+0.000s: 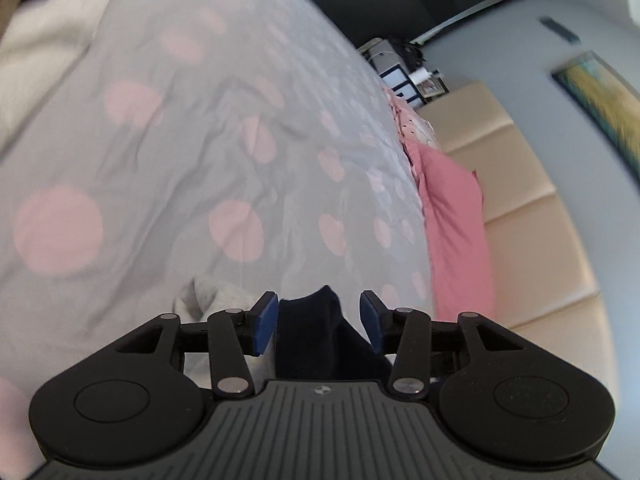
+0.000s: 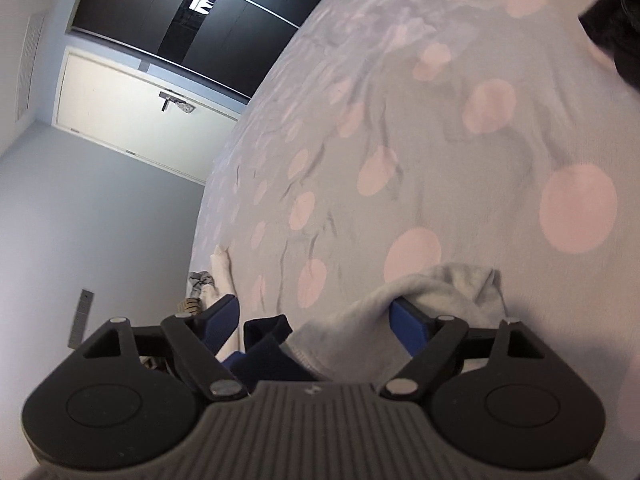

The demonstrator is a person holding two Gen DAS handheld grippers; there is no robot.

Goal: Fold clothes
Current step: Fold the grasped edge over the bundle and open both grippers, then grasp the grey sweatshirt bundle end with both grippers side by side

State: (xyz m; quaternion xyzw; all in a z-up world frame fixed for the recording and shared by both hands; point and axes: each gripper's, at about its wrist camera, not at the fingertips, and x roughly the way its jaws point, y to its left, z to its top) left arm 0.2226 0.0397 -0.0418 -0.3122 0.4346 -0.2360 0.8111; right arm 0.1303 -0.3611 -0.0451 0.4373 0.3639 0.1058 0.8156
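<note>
In the left wrist view my left gripper (image 1: 319, 314) is open, its blue pads apart, with a dark navy garment (image 1: 320, 336) lying between them and a light grey garment (image 1: 208, 292) just left of it on the bed. In the right wrist view my right gripper (image 2: 316, 320) is open; the light grey garment (image 2: 420, 300) drapes over its right finger and the navy garment (image 2: 268, 344) lies between the fingers. Both sit on the grey bedspread with pink dots (image 1: 180, 140).
A pink pillow (image 1: 456, 232) and a beige padded headboard (image 1: 532, 216) lie right of the bed in the left wrist view. A cream cloth (image 1: 44, 28) lies at the far left. Small socks (image 2: 200, 284) lie at the bed's edge near a door (image 2: 132, 100).
</note>
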